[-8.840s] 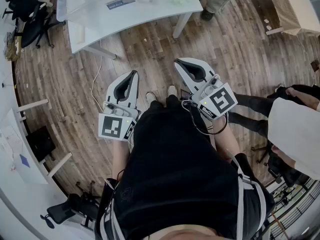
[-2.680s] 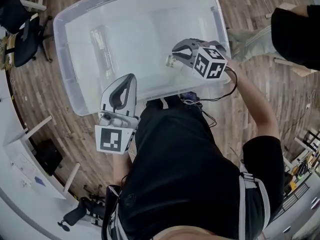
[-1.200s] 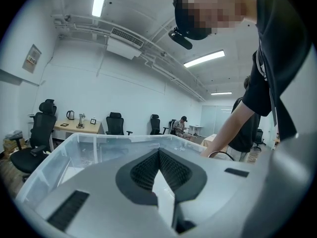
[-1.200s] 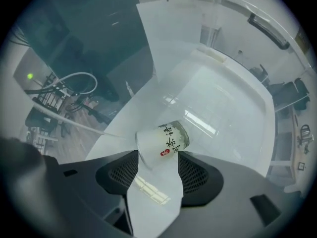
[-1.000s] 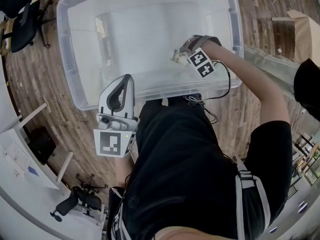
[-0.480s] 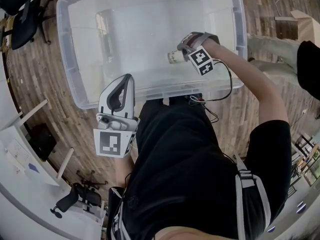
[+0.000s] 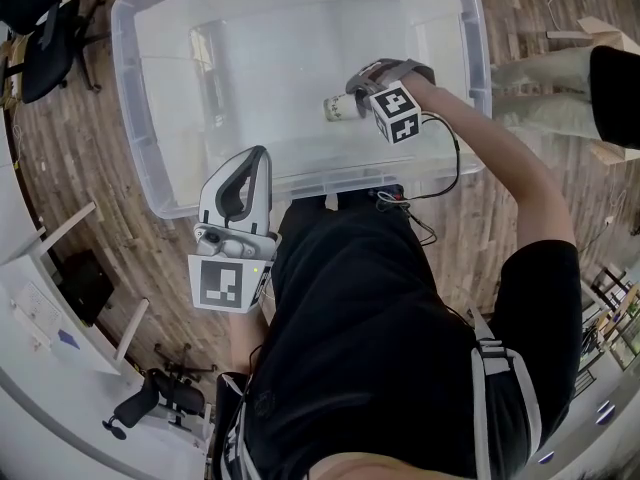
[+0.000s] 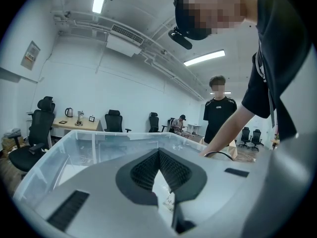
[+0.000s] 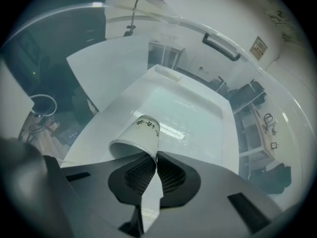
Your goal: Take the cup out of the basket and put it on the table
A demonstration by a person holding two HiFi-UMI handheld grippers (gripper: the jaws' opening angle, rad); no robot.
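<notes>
A white paper cup [image 7: 338, 107] hangs tilted inside the clear plastic basket [image 7: 130, 98], mouth toward the gripper. My right gripper [image 7: 352, 98] reaches down into the basket and is shut on the cup's wall at the rim. Its jaws have just been closing with that wall between them. In the right gripper view the cup [image 9: 141, 135] is pinched between the pads at my right gripper [image 9: 154, 158], above the basket's floor [image 9: 198, 108]. My left gripper [image 7: 260, 156] stays shut and holds nothing, level at the basket's near wall [image 8: 49, 157]; its pads meet in the left gripper [image 8: 158, 151] view.
The basket rests over a wooden floor. Black office chairs [image 7: 40, 28] stand at the upper left and a white desk [image 7: 35, 313] at the lower left. Another person [image 7: 610, 78] stands at the right. A cable [image 7: 440, 183] hangs from my right gripper.
My right gripper shut on the cup's rim and raised it, shifting left in the head view; the cup now hangs tilted. My left gripper kept still.
</notes>
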